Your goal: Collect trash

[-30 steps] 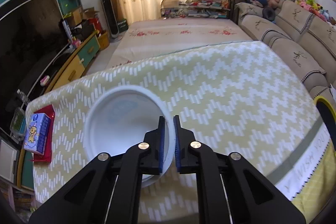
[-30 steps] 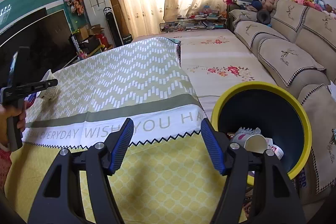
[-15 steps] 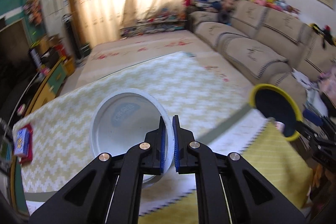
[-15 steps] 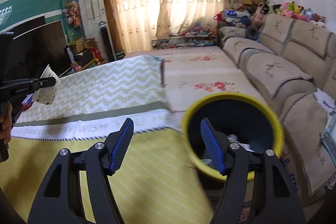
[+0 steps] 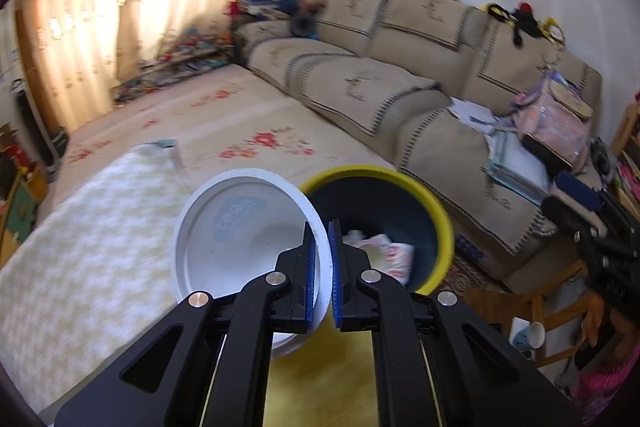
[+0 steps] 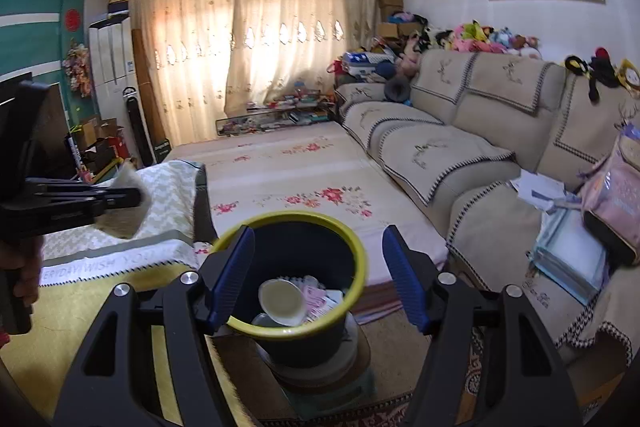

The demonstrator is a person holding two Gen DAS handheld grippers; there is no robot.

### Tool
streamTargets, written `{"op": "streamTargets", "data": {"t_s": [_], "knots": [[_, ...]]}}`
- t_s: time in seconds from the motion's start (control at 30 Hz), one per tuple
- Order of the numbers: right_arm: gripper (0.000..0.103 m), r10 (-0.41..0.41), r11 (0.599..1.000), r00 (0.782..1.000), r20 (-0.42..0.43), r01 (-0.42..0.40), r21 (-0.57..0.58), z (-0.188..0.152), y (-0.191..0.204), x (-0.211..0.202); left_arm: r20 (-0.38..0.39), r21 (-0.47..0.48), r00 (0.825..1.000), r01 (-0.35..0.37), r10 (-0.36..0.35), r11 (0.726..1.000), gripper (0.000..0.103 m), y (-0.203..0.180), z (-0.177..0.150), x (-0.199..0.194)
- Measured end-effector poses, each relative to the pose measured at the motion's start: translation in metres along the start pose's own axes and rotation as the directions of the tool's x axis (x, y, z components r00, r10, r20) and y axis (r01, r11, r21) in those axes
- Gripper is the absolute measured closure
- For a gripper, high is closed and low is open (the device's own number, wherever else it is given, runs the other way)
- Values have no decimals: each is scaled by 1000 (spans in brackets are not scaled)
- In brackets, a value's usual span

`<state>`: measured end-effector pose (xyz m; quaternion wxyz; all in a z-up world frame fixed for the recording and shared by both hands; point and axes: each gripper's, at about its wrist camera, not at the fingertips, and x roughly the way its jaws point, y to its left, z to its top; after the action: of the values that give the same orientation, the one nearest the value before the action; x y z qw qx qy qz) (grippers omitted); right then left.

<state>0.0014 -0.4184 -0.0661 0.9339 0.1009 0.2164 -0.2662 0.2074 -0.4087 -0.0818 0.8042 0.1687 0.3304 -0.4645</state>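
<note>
My left gripper is shut on the rim of a white paper bowl, held tilted in the air with its inside facing the camera. Just right of the bowl and below it stands a dark bin with a yellow rim, with crumpled wrappers inside. In the right wrist view the bin sits low between the wide-open blue fingers of my right gripper, which holds nothing. A paper cup and wrappers lie in the bin. My left gripper with the blurred bowl shows at the left.
A table with a zigzag cloth lies to the left. A long beige sofa runs along the right, with a pink backpack and papers on it. A floral mat lies behind the bin. A mug stands at lower right.
My left gripper has swung right with the bowl, from over the table to beside the bin. My right gripper has moved too, so the bin now sits between its fingers.
</note>
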Motion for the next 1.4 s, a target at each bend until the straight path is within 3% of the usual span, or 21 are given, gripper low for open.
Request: {"op": "streamTargets", "data": {"t_s": [0.2, 0.33, 0.4, 0.47, 0.6, 0.77, 0.93, 1.0, 1.1, 1.13, 1.2, 1.37, 1.4], "knots": [[40, -13, 998, 999, -32, 14, 55, -12, -29, 8, -63, 37, 997, 56, -53, 998, 96, -42, 24, 67], [40, -15, 997, 999, -39, 18, 81, -16, -41, 9, -135, -4, 988, 80, -80, 997, 94, -46, 39, 118], [40, -13, 996, 999, -42, 17, 93, -17, -42, 10, -142, -28, 987, 74, -77, 997, 76, -44, 41, 133], [40, -9, 995, 999, -48, 14, 98, -20, -44, 12, -128, -41, 990, 49, -54, 998, 50, -39, 41, 140], [40, 8, 996, 998, -60, -3, 87, -21, -38, 14, -81, -51, 996, 28, -32, 998, 32, -31, 38, 116], [39, 39, 997, 997, -62, -35, 64, -18, -25, 12, 40, -52, 999, -24, 26, 998, 7, -19, 15, 31], [38, 100, 995, 993, -61, -99, 14, -17, 4, 3, 130, -132, 978, -143, 160, 981, 5, 4, -37, -72], [37, 139, 990, 989, -57, -140, -13, -17, 20, -4, 141, -192, 961, -208, 237, 959, 5, 15, -64, -111], [35, 197, 979, 979, -49, -199, -40, -17, 43, -15, 164, -262, 918, -312, 361, 913, 5, 25, -102, -166], [34, 222, 973, 974, -46, -224, -52, -16, 53, -20, 169, -283, 891, -366, 422, 886, 5, 27, -118, -187], [32, 261, 962, 965, -38, -263, -76, -15, 69, -31, 162, -319, 855, -427, 493, 846, 5, 30, -142, -217], [29, 321, 935, 947, -24, -321, -147, -14, 101, -62, 141, -433, 782, -502, 607, 748, 5, 35, -204, -288], [28, 326, 932, 945, -25, -326, -157, -13, 104, -66, 139, -452, 775, -504, 616, 736, 5, 35, -213, -298]]}}
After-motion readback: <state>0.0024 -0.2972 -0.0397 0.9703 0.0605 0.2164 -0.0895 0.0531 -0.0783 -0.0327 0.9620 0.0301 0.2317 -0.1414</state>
